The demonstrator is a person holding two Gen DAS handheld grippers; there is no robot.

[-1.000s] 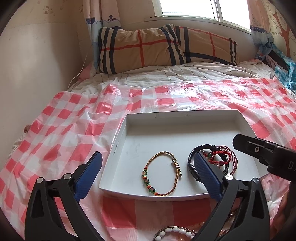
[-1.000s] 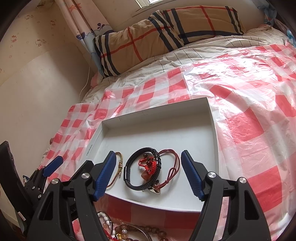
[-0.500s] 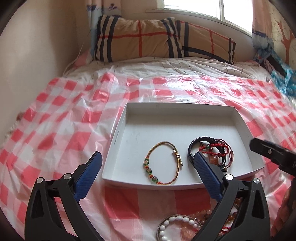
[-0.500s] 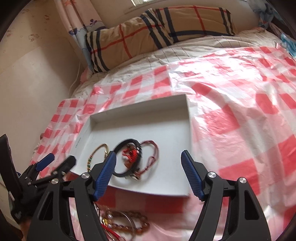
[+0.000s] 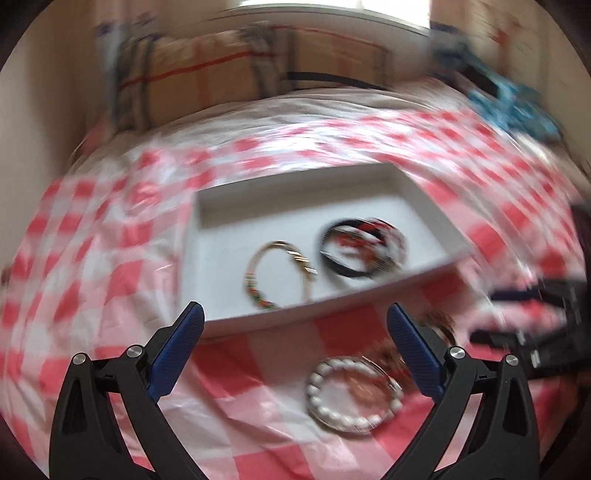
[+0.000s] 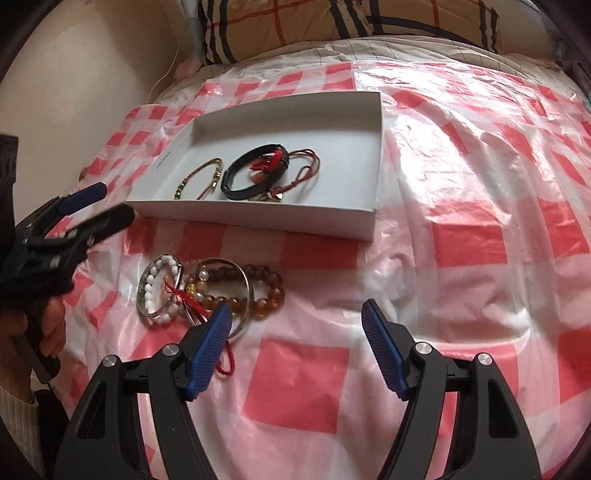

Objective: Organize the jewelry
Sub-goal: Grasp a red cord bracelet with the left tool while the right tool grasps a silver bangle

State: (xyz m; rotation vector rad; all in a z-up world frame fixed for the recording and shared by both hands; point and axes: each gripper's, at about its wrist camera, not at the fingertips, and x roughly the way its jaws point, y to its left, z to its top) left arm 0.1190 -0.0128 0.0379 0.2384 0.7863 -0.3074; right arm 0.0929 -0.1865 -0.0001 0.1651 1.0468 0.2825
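Note:
A white tray (image 6: 258, 218) (image 5: 207, 254) lies on the checked bed cover. In it are a gold cord bracelet (image 6: 199, 179) (image 5: 280, 273), a black braided bracelet (image 6: 255, 173) (image 5: 354, 251) and red cord bracelets (image 6: 306, 166). In front of the tray lies a pile: a white bead bracelet (image 6: 155, 284) (image 5: 351, 391), a metal bangle (image 6: 243, 280) and an amber bead bracelet (image 6: 266, 291). My left gripper (image 5: 293, 347) is open and empty above the cover, near the pile; it also shows in the right wrist view (image 6: 96, 206). My right gripper (image 6: 295, 343) is open and empty, right of the pile.
A red and white checked plastic cover (image 6: 480, 240) spreads over the bed. A plaid pillow (image 6: 332, 22) lies at the head by the wall. The left wrist view is blurred by motion.
Both grippers have pulled back from the tray toward the near edge of the bed. The pile of loose bracelets has come into full view. Nothing was picked up.

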